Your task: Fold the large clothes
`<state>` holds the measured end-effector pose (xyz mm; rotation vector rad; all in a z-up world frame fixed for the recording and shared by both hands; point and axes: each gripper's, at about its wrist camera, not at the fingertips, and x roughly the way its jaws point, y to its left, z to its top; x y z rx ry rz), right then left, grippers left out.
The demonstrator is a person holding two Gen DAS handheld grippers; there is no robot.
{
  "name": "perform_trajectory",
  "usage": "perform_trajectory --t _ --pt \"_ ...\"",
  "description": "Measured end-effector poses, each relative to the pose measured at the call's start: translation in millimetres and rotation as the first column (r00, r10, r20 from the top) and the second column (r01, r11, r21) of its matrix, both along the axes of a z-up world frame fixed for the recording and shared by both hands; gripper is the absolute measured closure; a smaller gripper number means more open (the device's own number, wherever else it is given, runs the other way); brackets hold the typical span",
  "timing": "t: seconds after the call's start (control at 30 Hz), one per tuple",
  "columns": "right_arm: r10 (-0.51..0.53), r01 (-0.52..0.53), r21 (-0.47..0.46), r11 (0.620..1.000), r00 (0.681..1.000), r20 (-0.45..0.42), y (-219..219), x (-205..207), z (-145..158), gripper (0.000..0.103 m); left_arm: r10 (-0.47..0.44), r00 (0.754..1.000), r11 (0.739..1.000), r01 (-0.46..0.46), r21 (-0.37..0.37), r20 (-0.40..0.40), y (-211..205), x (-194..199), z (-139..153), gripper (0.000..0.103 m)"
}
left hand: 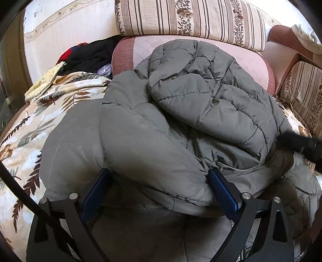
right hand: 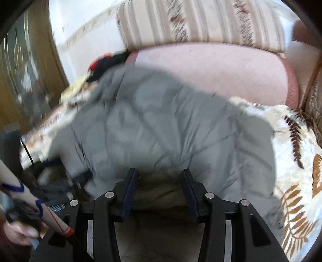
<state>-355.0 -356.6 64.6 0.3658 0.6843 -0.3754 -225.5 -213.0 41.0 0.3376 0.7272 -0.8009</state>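
A large grey quilted puffer jacket lies bunched on a leaf-print blanket on a sofa. One padded part is folded over the top. My left gripper is open wide, with a thick padded fold of the jacket between its blue-padded fingers. The right wrist view is blurred by motion. There the jacket fills the middle. My right gripper stands partly open, with the jacket's edge between its fingers. A dark fuzzy shape at the jacket's right edge cannot be identified.
A striped floral cushion and a pink seat cushion lie behind the jacket. Black and red clothes are piled at the back left. A hand and the other gripper show at the lower left. A wooden door stands left.
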Motion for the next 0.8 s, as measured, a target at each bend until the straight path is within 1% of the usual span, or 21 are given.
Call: perform_trajectory --t 0.07,0.13,0.2,0.23,0.33,0.63,0.8 --pt "-0.045 0.045 -0.023 0.999 0.999 0.007 -9 -3 4 0.053 0.000 1.000 1.000 0.000 0.001 0.002 0 0 0 0.006" --pt "-0.056 0.056 0.001 0.998 0.998 -0.024 -19 -2 -6 0.054 -0.001 1.000 1.000 0.001 0.001 0.003 0 0 0 0.006" --pt "-0.050 0.053 0.029 0.998 0.996 -0.073 -25 2 -22 0.053 -0.002 1.000 1.000 0.002 0.004 0.004 0 -1 0 0.005" --pt "-0.048 0.050 0.020 0.999 0.995 -0.088 -24 3 -28 0.053 -0.002 1.000 1.000 0.002 0.006 0.006 -1 -1 -1 0.005" --pt "-0.041 0.037 -0.041 0.998 0.992 -0.115 -16 8 -29 0.052 -0.003 1.000 1.000 0.003 0.003 0.004 -1 -1 0 0.005" --pt "-0.040 0.034 -0.063 0.997 0.995 -0.096 -11 0 -18 0.052 0.000 1.000 1.000 0.001 -0.028 0.008 5 -3 5 0.005" --pt "-0.040 0.037 -0.054 0.998 0.997 -0.060 -7 -6 -6 0.052 0.007 1.000 0.999 -0.006 -0.035 0.027 9 -6 11 0.005"
